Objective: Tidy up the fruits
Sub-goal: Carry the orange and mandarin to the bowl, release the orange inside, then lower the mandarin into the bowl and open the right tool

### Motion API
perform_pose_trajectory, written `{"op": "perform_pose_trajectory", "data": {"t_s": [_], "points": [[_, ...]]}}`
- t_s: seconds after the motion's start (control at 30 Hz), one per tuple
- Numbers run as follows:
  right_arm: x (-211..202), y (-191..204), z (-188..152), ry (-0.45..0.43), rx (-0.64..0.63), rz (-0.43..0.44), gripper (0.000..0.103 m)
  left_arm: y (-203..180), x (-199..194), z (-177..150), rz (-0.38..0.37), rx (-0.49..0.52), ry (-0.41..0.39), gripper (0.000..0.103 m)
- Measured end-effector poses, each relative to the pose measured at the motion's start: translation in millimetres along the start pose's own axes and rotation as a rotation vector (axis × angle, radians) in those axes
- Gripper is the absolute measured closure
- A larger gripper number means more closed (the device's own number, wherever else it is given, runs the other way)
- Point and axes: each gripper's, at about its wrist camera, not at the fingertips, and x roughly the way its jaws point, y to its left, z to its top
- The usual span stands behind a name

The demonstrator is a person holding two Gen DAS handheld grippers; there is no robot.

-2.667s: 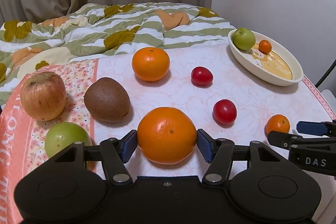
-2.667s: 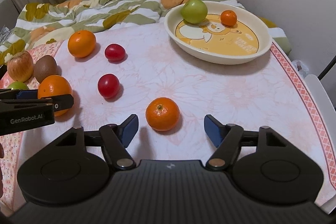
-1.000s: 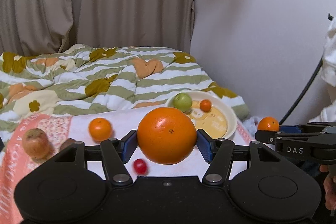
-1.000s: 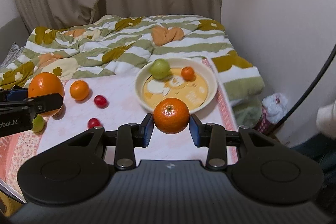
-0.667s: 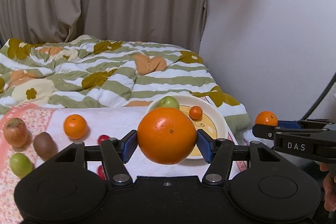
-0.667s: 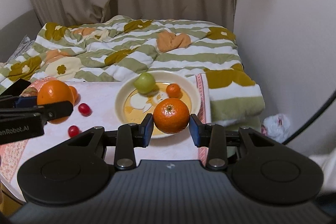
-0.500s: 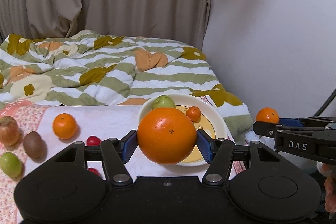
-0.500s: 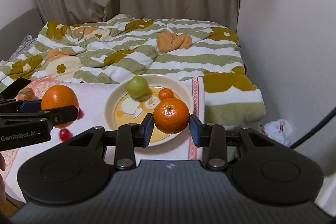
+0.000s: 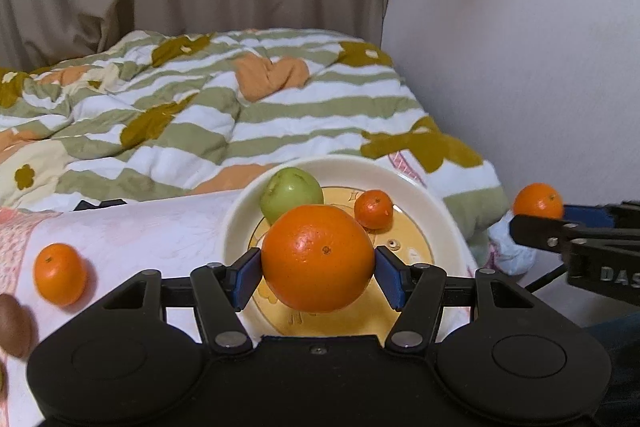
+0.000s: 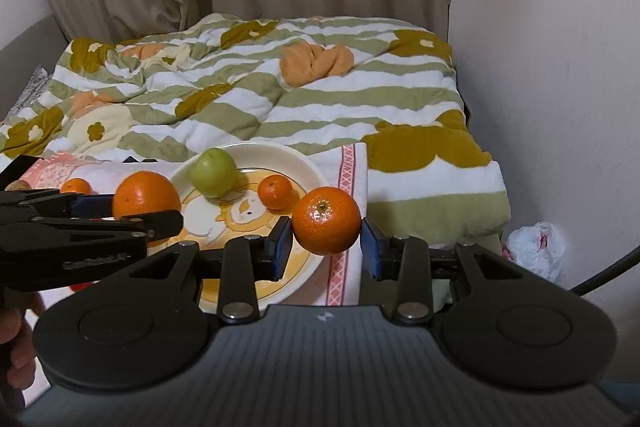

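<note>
My left gripper (image 9: 318, 267) is shut on a large orange (image 9: 318, 257) and hangs over the cream plate (image 9: 432, 203). The plate holds a green apple (image 9: 290, 191) and a small tangerine (image 9: 373, 209). In the right wrist view my right gripper (image 10: 325, 241) is shut on a tangerine (image 10: 326, 219), just off the plate's (image 10: 308, 163) right rim, over the cloth's pink border. There the left gripper with its orange (image 10: 145, 201) shows at the plate's left side. The right gripper's tangerine (image 9: 538, 201) appears at the right of the left wrist view.
Another orange (image 9: 59, 279) and a brown kiwi (image 9: 14, 325) lie on the pink floral tablecloth (image 9: 160, 227) left of the plate. A striped green quilt (image 10: 260, 99) covers the bed behind. A wall stands on the right, with a white plastic bag (image 10: 536, 243) on the floor.
Both grippers have carried their fruit to the right and slightly down toward the plate. The plate now lies right under the left gripper's orange and beside the right gripper's tangerine.
</note>
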Motion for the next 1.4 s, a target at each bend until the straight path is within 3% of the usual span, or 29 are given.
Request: {"op": "perform_pose_trajectory", "data": {"t_s": [0.53, 0.6, 0.63, 0.67, 1.03, 1.4], "points": [[38.7, -6.1, 3.3, 0.052, 0.024, -0.008, 0.051, 2.3, 55.6, 2.3, 0.006, 0.049, 0.108, 0.037], [39.4, -5.7, 4.6, 0.052, 0.027, -0.013, 0.051, 4.2, 52.3, 2.9, -0.018, 0.040, 0.095, 0.022], [39.4, -6.2, 5.3, 0.050, 0.029, -0.014, 0.051, 4.7, 48.0, 3.6, -0.029, 0.033, 0.078, 0.004], [39.0, -6.5, 6.0, 0.048, 0.031, -0.014, 0.051, 6.0, 42.9, 4.6, -0.032, 0.027, 0.056, 0.000], [37.7, -3.1, 15.2, 0.034, 0.020, -0.002, 0.051, 20.3, 4.7, 0.6, 0.011, 0.035, 0.034, 0.000], [74.8, 31.2, 10.8, 0.080, -0.084, 0.063, 0.051, 37.6, -18.9, -9.0, 0.064, -0.016, 0.013, 0.000]]}}
